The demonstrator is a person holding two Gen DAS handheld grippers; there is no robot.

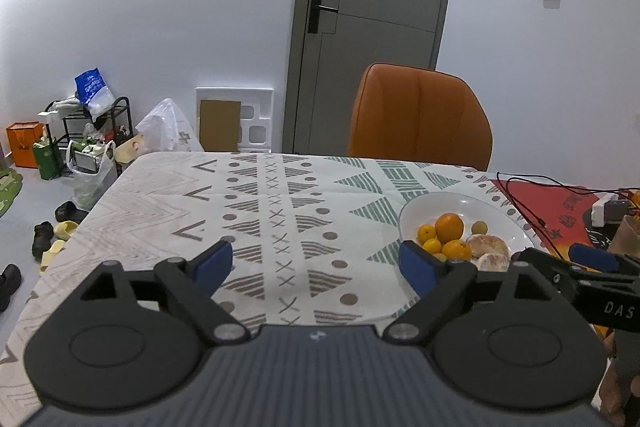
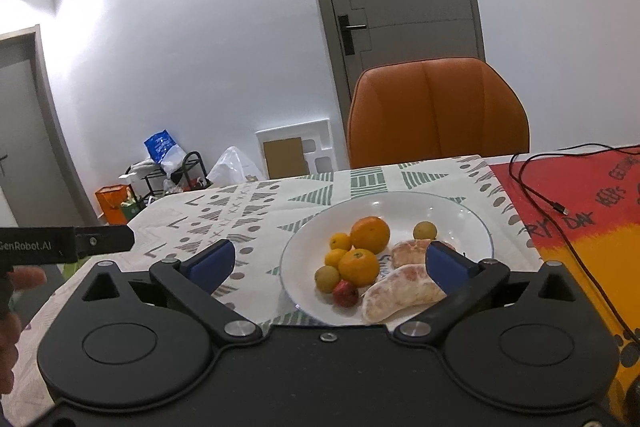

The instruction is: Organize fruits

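Observation:
A white plate [image 2: 460, 223] on the patterned tablecloth holds oranges [image 2: 370, 234], small yellow-green fruits [image 2: 424, 229], a small red fruit [image 2: 345, 293] and two peeled pomelo pieces [image 2: 400, 293]. The plate also shows in the left wrist view [image 1: 424, 211] at the right, with the oranges [image 1: 449, 225]. My right gripper [image 2: 328, 263] is open and empty, just in front of the plate, its right finger over the pomelo. My left gripper [image 1: 316, 265] is open and empty over bare cloth, left of the plate.
An orange chair [image 2: 436, 111] stands behind the table. A red and yellow mat [image 2: 580, 211] with a black cable [image 2: 536, 195] lies right of the plate. A white box [image 1: 610, 209] sits at the far right. Bags and shoes clutter the floor [image 1: 60, 187] at left.

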